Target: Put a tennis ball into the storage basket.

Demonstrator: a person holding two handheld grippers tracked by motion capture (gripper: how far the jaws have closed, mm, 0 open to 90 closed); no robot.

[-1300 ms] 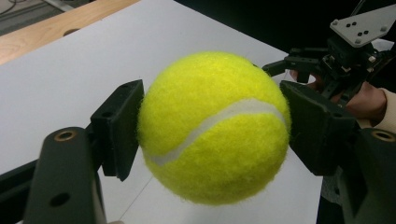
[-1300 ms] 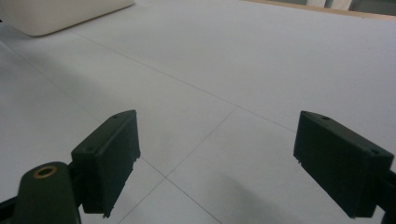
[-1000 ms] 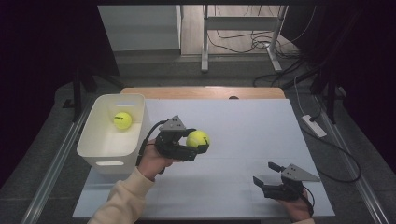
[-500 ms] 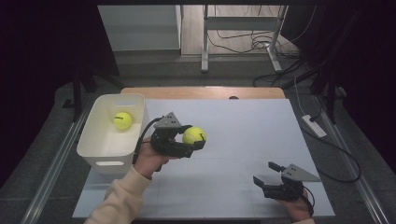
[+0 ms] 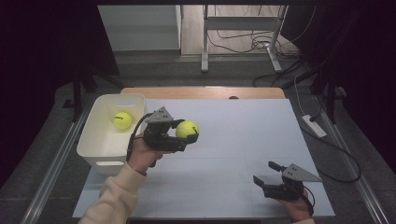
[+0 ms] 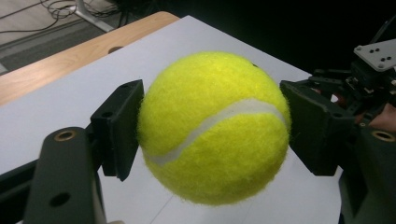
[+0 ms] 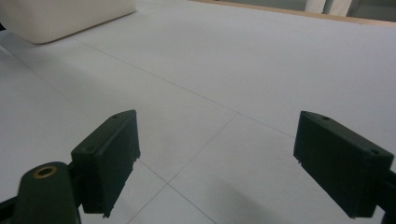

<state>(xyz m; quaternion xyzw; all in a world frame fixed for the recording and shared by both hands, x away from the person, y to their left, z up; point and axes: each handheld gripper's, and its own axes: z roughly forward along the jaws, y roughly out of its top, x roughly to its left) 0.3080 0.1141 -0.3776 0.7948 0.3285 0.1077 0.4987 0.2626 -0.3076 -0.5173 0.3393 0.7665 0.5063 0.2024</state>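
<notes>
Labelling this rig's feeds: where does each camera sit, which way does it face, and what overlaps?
High view: above the person's side, looking forward and down on the table; the left hand and sleeve, both grippers, white bin.
Left gripper view: rides the left gripper, looks along its jaws, clamped on the tennis ball.
Right gripper view: rides the right gripper, low over the table, jaws apart.
Shared: the held ball shows from above and from the left gripper.

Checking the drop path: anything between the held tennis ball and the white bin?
Nothing in the high view: the held tennis ball, clamped in the left gripper, sits just right of the white bin, with the gripper's own body and cable between them.
</notes>
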